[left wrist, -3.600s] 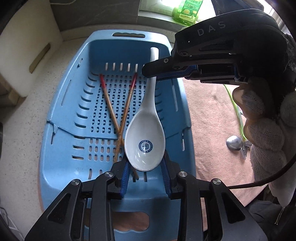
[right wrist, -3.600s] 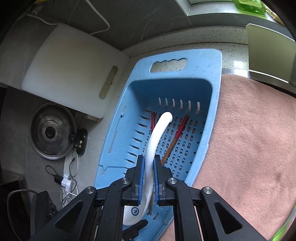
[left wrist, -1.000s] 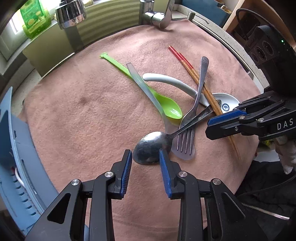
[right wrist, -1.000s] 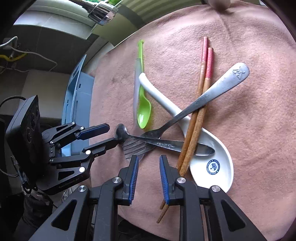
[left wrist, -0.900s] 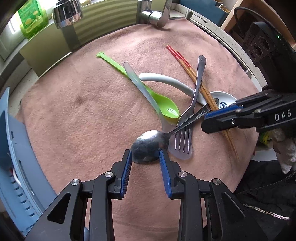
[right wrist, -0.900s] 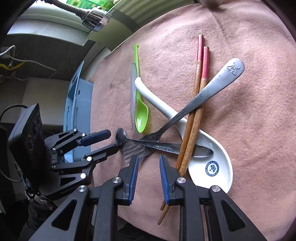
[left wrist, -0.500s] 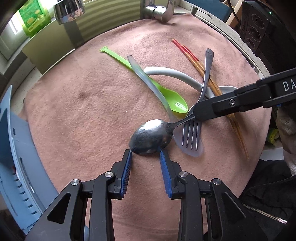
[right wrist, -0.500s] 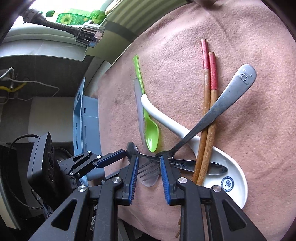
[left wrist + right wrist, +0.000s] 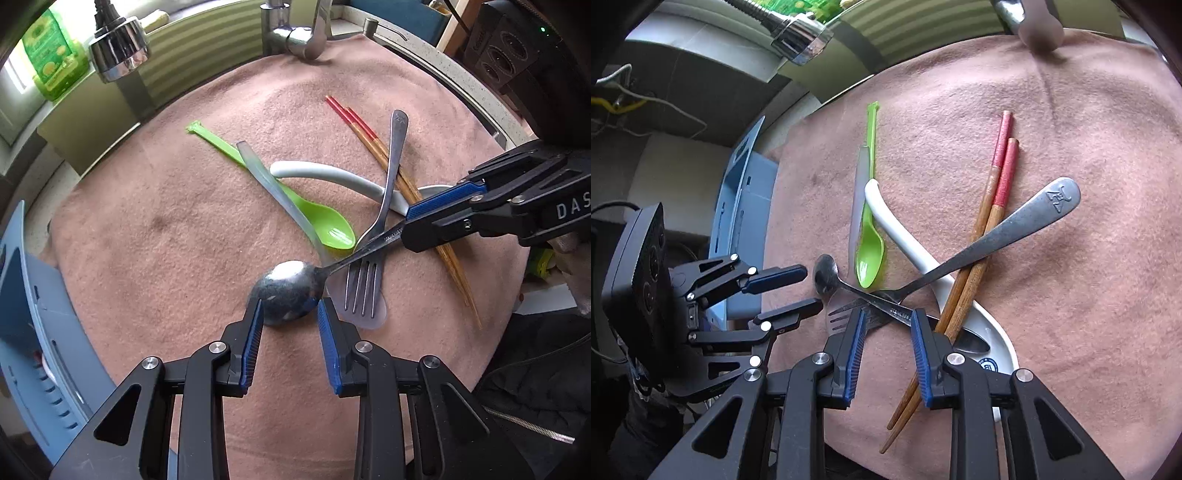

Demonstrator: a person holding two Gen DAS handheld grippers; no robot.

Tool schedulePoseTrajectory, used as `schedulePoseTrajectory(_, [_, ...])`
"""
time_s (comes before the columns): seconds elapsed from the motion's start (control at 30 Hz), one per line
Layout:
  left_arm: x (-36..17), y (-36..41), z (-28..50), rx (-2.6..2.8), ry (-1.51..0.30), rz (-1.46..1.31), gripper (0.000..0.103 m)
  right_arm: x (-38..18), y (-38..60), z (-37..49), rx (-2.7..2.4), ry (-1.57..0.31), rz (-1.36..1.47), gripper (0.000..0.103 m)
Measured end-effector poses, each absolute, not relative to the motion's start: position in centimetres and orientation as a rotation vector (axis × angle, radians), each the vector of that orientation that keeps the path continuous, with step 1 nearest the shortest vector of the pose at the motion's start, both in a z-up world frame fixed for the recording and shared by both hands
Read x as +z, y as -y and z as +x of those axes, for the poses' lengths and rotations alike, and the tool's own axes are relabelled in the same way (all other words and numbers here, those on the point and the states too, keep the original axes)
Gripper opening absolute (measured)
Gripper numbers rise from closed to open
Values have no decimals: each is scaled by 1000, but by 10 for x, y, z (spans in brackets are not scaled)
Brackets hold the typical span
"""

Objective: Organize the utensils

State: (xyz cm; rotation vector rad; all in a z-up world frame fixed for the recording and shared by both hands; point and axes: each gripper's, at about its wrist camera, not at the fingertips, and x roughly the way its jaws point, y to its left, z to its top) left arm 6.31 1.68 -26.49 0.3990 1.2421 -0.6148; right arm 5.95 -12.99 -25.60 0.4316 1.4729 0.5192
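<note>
A metal spoon [image 9: 288,288] lies on the brown cloth [image 9: 166,229] in a crossed pile with a metal fork [image 9: 364,284], a green plastic spoon [image 9: 328,225], a white ceramic spoon [image 9: 325,173], red-tipped chopsticks [image 9: 369,136] and a translucent grey utensil [image 9: 266,177]. My left gripper [image 9: 290,314] is open, its tips on either side of the spoon's bowl. My right gripper [image 9: 888,328] is open too, and the spoon's handle [image 9: 901,314] crosses the gap between its pads. In the left wrist view the right gripper [image 9: 406,227] reaches in from the right over that handle.
A blue slotted basket [image 9: 22,295] stands left of the cloth. A tap [image 9: 295,33] and a chrome spray head [image 9: 118,48] rise at the far edge, with a green bottle [image 9: 48,55] behind. A white board [image 9: 676,173] lies beyond the basket.
Both grippers left the blue basket and the white spoon and now hang over the cloth. In the last second the right gripper slid in over the metal spoon's handle; the left edged toward its bowl.
</note>
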Motion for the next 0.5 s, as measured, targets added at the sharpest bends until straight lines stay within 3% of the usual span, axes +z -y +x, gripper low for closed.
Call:
schedulePoseTrajectory(0.2, [-254,-14,65,-636,-1223,343,28,-235,163,58,464,-1408,422,23])
schedulePoseTrajectory(0.5, [-254,-6,62,-651,-1222,338,28,-245,197,51,390,-1453,391,23])
